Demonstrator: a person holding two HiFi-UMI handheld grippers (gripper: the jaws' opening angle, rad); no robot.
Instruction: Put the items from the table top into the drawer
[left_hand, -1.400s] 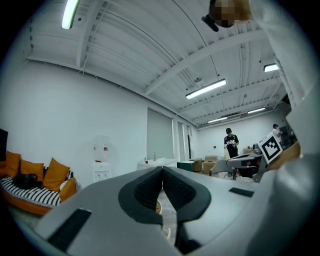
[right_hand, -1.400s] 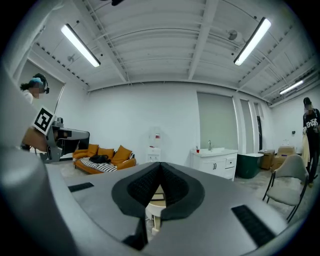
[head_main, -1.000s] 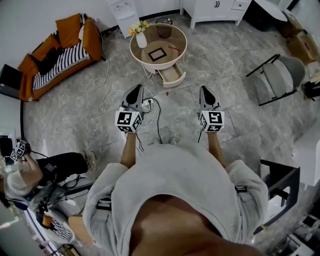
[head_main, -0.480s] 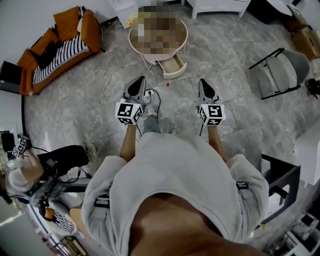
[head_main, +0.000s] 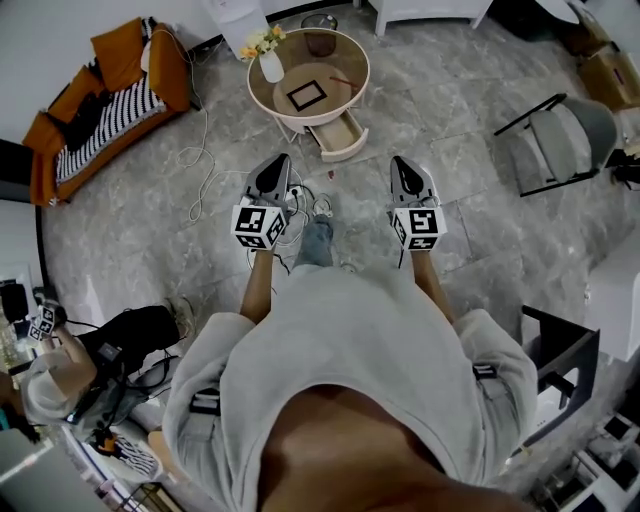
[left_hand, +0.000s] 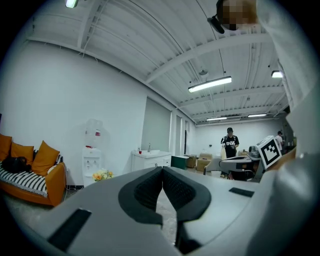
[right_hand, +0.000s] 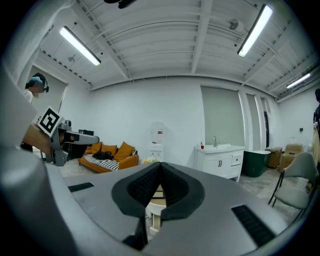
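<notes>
The left hand-held gripper (head_main: 276, 164) and the right hand-held gripper (head_main: 400, 164) are held out side by side above the floor (head_main: 470, 215), both pointing toward 12 o'clock. On each, the jaws are pressed together at the tips with nothing between them.

The round counter (head_main: 262, 104) stands ahead at 12 o'clock in the head view, well apart from both grippers. Its drawer (head_main: 338, 137) is pulled out on the 5 o'clock side. On the top, a black square frame (head_main: 305, 96) lies near the middle, a white vase (head_main: 271, 68) with flowers stands at 10 o'clock, and a thin red stick (head_main: 343, 82) lies at 2 o'clock.

An orange sofa (head_main: 110, 95) is at 10 o'clock and a grey chair (head_main: 565, 145) at 2 o'clock. Cables (head_main: 205, 165) trail across the floor left of the left gripper. A person (head_main: 70, 365) sits at 8 o'clock.
</notes>
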